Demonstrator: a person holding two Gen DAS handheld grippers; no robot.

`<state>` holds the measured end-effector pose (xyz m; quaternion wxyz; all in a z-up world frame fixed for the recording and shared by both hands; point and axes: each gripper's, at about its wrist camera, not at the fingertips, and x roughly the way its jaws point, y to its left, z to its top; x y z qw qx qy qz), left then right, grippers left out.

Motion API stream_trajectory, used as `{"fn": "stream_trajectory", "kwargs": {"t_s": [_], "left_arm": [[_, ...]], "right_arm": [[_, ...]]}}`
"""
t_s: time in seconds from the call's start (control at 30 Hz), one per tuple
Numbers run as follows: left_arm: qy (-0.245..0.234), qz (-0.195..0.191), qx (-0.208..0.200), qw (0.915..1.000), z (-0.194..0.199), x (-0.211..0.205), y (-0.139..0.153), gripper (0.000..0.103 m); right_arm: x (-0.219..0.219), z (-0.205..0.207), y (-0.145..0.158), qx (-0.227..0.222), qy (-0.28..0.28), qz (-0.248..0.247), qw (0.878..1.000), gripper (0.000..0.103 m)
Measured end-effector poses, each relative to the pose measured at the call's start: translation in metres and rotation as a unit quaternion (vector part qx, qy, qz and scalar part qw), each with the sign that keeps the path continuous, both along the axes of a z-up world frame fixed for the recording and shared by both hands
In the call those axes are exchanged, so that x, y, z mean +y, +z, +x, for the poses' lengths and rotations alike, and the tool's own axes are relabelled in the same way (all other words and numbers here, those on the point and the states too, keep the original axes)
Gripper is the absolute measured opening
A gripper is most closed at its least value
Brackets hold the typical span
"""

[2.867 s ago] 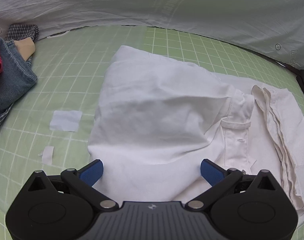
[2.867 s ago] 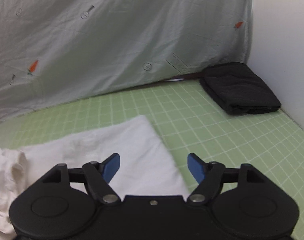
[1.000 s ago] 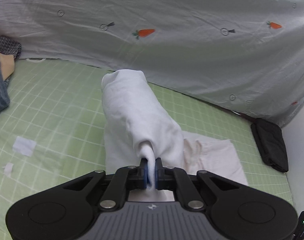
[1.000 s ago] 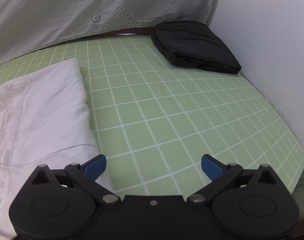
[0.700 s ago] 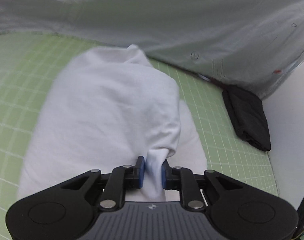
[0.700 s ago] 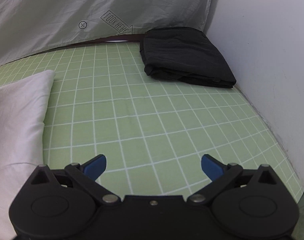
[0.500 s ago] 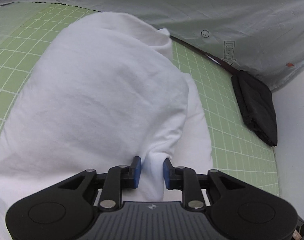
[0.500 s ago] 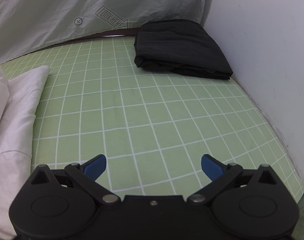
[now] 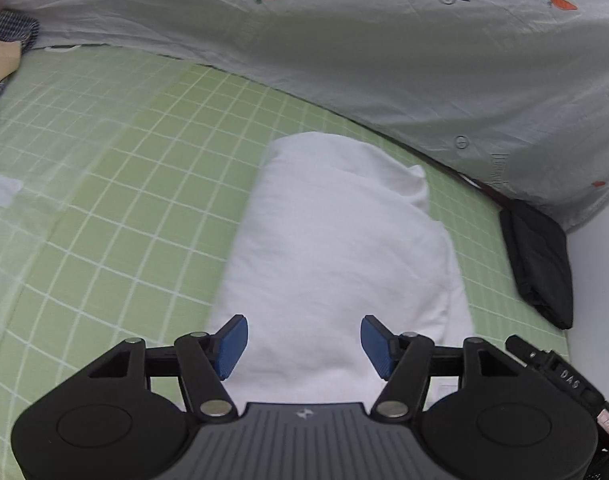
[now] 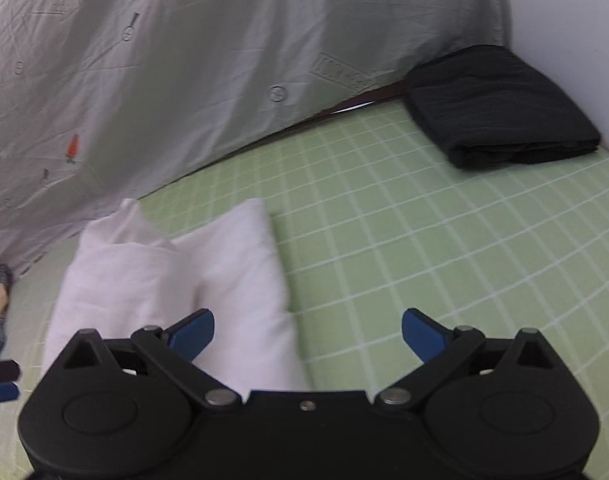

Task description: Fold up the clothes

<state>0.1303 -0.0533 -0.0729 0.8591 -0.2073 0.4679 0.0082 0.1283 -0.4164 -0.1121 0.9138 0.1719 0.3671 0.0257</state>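
A white garment (image 9: 336,248) lies folded over itself on the green checked mat (image 9: 124,208), long and narrow, running away from me. My left gripper (image 9: 304,342) is open and empty, its blue pads on either side of the garment's near end. The same garment shows in the right wrist view (image 10: 176,280), at the left. My right gripper (image 10: 308,330) is open and empty, above the garment's right edge and the bare mat.
A folded black garment (image 10: 500,108) lies at the far right by the white wall; it also shows in the left wrist view (image 9: 540,264). A grey carrot-print sheet (image 9: 344,40) hangs behind. Unfolded clothes (image 9: 0,52) sit far left. A white patch (image 9: 2,190) lies on the mat.
My left gripper has opened and let go of the white garment, which now lies folded on the mat. My right gripper has swung left, back toward the garment, still open.
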Motion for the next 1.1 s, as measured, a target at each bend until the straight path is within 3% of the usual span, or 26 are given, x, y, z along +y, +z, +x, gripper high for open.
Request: {"fn": "stream_trajectory", "kwargs": {"t_s": [0.1,0.17,0.23,0.3,0.4,0.47,0.5,0.53,0.67,0.87,0.97,1.0,1.07,1.1], "left_arm": [[-0.001,0.005,0.027,0.9996,0.002,0.022,-0.012,0.064],[-0.009,-0.001,0.038,0.9993,0.006,0.035,-0.019,0.064],[-0.022,-0.008,0.04,0.9989,0.012,0.045,-0.022,0.064],[-0.038,-0.003,0.038,0.9986,0.02,0.053,-0.022,0.064],[-0.051,0.002,0.039,0.998,0.033,0.06,-0.023,0.064],[-0.054,-0.002,0.045,0.9975,0.039,0.062,-0.027,0.064],[-0.055,-0.006,0.048,0.9973,0.04,0.061,-0.029,0.064],[-0.056,-0.009,0.051,0.9971,0.039,0.06,-0.03,0.064],[-0.062,-0.014,0.044,0.997,0.036,0.051,-0.03,0.064],[-0.079,-0.025,0.005,0.9966,0.024,0.027,-0.013,0.064],[-0.082,-0.044,-0.002,0.9956,0.017,0.01,-0.015,0.071],[-0.083,-0.05,0.004,0.9953,0.016,0.004,-0.02,0.072],[-0.078,-0.049,0.02,0.9956,0.018,-0.005,-0.029,0.072],[-0.074,-0.047,0.028,0.9957,0.019,-0.009,-0.034,0.072]], "right_arm": [[0.029,0.012,-0.006,0.003,0.04,0.047,0.998,0.099],[0.04,0.021,-0.019,0.018,0.059,0.126,0.99,0.093],[0.046,0.03,-0.04,0.043,0.062,0.214,0.974,0.086],[0.053,0.039,-0.061,0.069,0.063,0.302,0.949,0.082],[0.064,0.045,-0.072,0.08,0.058,0.317,0.943,0.077],[0.068,0.044,-0.072,0.078,0.058,0.317,0.944,0.044],[0.07,0.043,-0.071,0.076,0.058,0.315,0.944,0.039],[0.071,0.042,-0.066,0.066,0.064,0.306,0.947,0.022],[0.068,0.038,-0.043,0.032,0.087,0.261,0.961,0.008],[0.026,0.052,-0.028,0.06,0.088,0.187,0.977,0.007],[0.005,0.059,-0.02,0.074,0.088,0.15,0.982,0.011],[-0.002,0.061,-0.018,0.079,0.088,0.137,0.983,0.016],[-0.016,0.066,-0.013,0.088,0.089,0.112,0.986,0.05],[-0.023,0.068,-0.01,0.093,0.089,0.1,0.987,0.053]]}}
